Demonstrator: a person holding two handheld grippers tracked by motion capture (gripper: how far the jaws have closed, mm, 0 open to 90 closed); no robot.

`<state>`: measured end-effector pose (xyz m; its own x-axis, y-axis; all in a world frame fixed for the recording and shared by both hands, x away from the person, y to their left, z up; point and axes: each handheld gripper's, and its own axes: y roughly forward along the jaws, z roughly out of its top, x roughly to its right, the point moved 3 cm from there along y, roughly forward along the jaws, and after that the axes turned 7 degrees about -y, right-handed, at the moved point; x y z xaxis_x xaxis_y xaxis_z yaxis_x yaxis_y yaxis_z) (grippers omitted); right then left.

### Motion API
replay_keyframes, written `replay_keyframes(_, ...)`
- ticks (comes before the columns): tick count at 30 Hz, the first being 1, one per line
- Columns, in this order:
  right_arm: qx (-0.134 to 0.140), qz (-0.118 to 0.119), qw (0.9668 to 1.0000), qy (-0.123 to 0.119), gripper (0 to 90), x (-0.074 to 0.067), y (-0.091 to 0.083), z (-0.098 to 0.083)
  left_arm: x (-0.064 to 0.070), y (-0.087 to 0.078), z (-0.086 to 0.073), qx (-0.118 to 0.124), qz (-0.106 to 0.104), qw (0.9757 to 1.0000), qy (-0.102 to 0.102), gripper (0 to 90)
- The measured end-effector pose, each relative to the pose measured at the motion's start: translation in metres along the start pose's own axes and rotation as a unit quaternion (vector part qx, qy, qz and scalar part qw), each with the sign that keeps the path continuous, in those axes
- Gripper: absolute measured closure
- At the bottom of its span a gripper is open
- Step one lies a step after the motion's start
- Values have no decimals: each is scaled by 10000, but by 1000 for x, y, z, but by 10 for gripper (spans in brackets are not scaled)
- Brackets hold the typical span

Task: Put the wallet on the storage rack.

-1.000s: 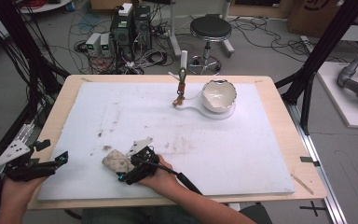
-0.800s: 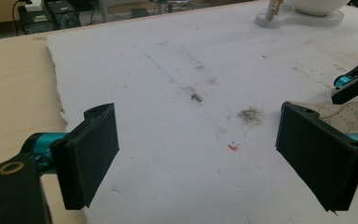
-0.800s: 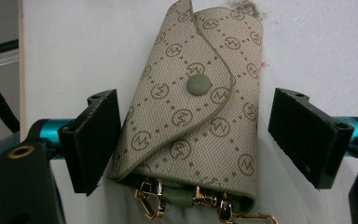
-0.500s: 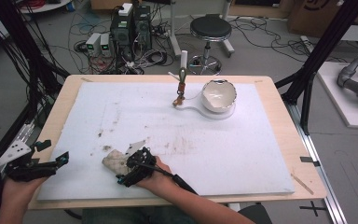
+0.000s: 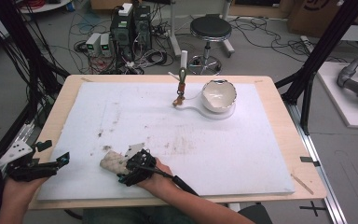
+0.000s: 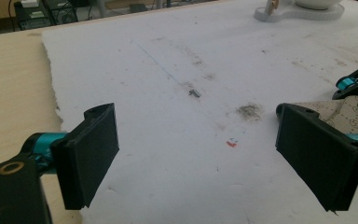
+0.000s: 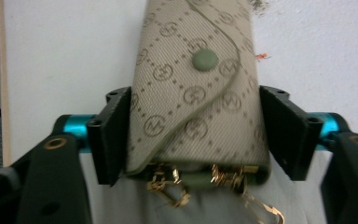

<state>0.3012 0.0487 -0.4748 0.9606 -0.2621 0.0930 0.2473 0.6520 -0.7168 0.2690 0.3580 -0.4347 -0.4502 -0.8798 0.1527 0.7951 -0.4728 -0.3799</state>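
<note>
The right gripper (image 7: pixel 196 135) has its jaws closed on the two long sides of a small beige pouch (image 7: pixel 198 93) with a printed pattern, taking it near the end where some gold chain or clips (image 7: pixel 177 184) hang out. I think this grip is chosen because the pouch is soft and narrow there, so the jaws can pinch across its width without slipping. From above, the pouch (image 5: pixel 114 161) lies on the white mat (image 5: pixel 242 140) near the front edge of the desk (image 5: pixel 279 107), left of the middle, and the right gripper (image 5: pixel 133 170) sits at its right end. Its long axis runs roughly left to right across the desk, a little tilted, with the free end pointing toward the left gripper (image 5: pixel 44 165) — in the right gripper view it runs straight away from the camera, the flap with a green snap (image 7: pixel 205 59) facing up. The left gripper (image 6: pixel 196 154) waits apart at the left edge of the mat, its jaws wide and holding nothing; perhaps it is kept ready to take the free end. Far at the back stands a white bowl (image 5: pixel 219 95) on a white base — well apart from the pouch.
</note>
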Motion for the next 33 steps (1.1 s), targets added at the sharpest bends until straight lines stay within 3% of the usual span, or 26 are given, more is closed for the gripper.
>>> replay_keyframes(14, 45, -110, 9999, 100, 369, 7, -11, -5, 3, 9, 4, 17, -104, 9999, 23, 131)
replay_keyframes(24, 432, -398, 9975, 384, 371, 30, -47, -9, 10, 28, 12, -1, -284, 9996, 92, 131)
replay_keyframes(33, 655, -827, 9917, 741, 371, 61, -86, -24, 19, 52, 22, -17, -514, 9985, 197, 131)
